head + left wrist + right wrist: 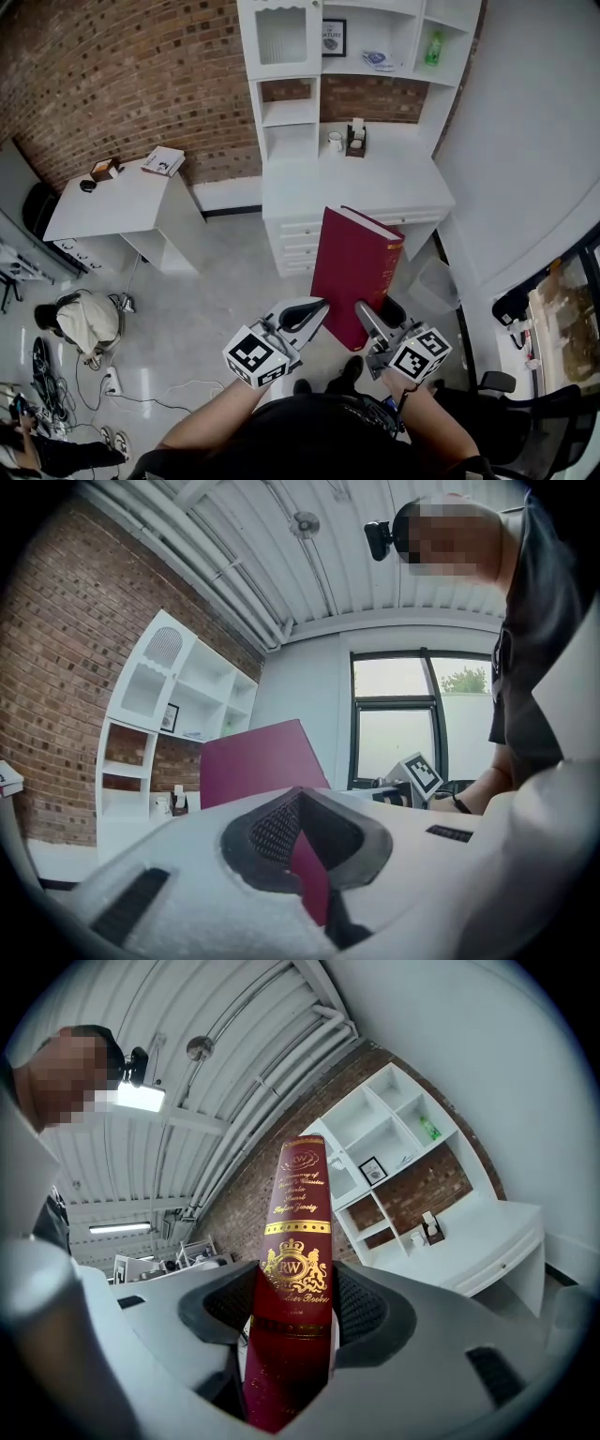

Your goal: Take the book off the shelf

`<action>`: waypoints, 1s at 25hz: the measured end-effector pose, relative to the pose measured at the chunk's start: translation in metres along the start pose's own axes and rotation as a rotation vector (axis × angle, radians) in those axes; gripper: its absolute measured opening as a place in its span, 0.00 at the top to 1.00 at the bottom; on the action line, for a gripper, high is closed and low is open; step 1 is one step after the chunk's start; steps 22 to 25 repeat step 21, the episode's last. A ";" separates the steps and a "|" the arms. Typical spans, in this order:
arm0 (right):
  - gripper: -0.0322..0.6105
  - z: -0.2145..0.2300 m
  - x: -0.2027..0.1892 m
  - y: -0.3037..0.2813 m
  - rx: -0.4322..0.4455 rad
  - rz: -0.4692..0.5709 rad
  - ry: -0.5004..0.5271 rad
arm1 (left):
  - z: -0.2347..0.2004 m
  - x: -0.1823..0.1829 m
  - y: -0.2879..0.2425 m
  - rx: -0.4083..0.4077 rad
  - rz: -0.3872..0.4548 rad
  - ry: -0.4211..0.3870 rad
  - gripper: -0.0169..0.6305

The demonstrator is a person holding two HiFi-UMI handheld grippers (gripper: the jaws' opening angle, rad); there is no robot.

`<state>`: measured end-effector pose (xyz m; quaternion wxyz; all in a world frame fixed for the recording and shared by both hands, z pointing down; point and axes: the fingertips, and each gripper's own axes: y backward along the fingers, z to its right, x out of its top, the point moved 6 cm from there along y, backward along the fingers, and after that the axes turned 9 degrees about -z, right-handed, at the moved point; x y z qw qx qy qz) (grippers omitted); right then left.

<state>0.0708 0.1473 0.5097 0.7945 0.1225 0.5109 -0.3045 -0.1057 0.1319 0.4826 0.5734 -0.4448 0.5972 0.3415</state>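
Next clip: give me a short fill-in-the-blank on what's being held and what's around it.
The book is dark ____.
The right gripper is clamped on its ____, which bears gold lettering.
A green ____ stands in the top right compartment of the white shelf unit.
The wall behind that unit is ____.
Missing: red; spine; bottle; brick.

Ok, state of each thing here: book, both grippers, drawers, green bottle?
Book: off the shelf, upright, held by both grippers.
Left gripper: fingers shut on the book's thin edge.
Right gripper: fingers shut across the book's spine.
Drawers: closed.
Green bottle: upright on the shelf.
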 end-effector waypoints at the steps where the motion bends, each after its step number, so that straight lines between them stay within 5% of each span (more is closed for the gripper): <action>1: 0.58 -0.002 -0.002 0.000 -0.001 -0.001 -0.006 | 0.000 0.000 0.001 -0.005 0.000 0.002 0.96; 25: 0.58 0.018 -0.004 -0.009 0.014 -0.029 -0.034 | -0.010 -0.003 -0.018 0.003 -0.011 0.018 0.96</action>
